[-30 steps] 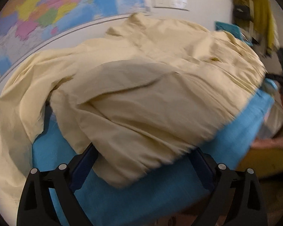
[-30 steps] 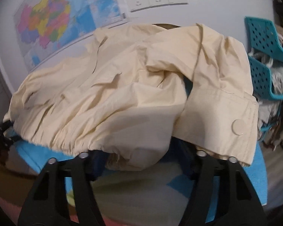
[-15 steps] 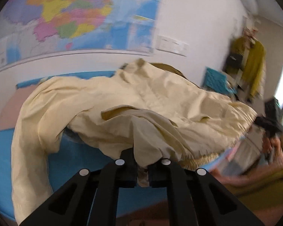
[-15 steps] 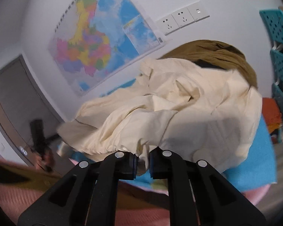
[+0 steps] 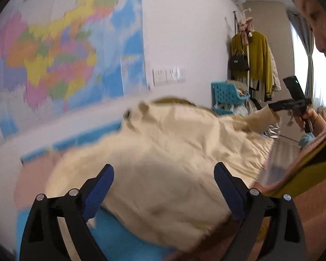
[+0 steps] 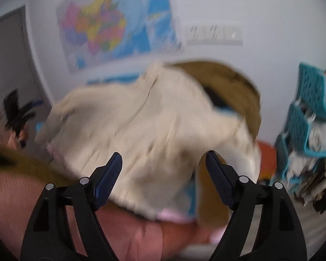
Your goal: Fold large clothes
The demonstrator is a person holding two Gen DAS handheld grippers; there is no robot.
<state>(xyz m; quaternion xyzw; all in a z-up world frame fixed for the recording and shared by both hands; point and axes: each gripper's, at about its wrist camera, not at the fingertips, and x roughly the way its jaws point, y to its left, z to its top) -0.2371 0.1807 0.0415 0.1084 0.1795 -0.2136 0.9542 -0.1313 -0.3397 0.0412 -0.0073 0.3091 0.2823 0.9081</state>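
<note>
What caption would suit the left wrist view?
Open left gripper, just released, above a cream jacket beneath a wall map.

1 cream jacket [image 5: 167, 156], heaped on 1 blue cloth-covered surface [image 5: 119, 235].
1 brown garment [image 6: 230, 82] behind the heap.
2 handheld grippers: left gripper [image 5: 164, 187], right gripper [image 6: 164, 171].
1 wall map [image 5: 71, 50].
1 row of wall sockets [image 5: 169, 76]; the plates blur together, count unclear.
1 teal perforated basket rack [image 6: 304, 113], 2 tiers visible.
1 coat stand [image 5: 247, 50] bearing 1 mustard sweater [image 5: 259, 58] and 1 black handbag [image 5: 238, 62].
1 door [image 6: 8, 65].
</note>
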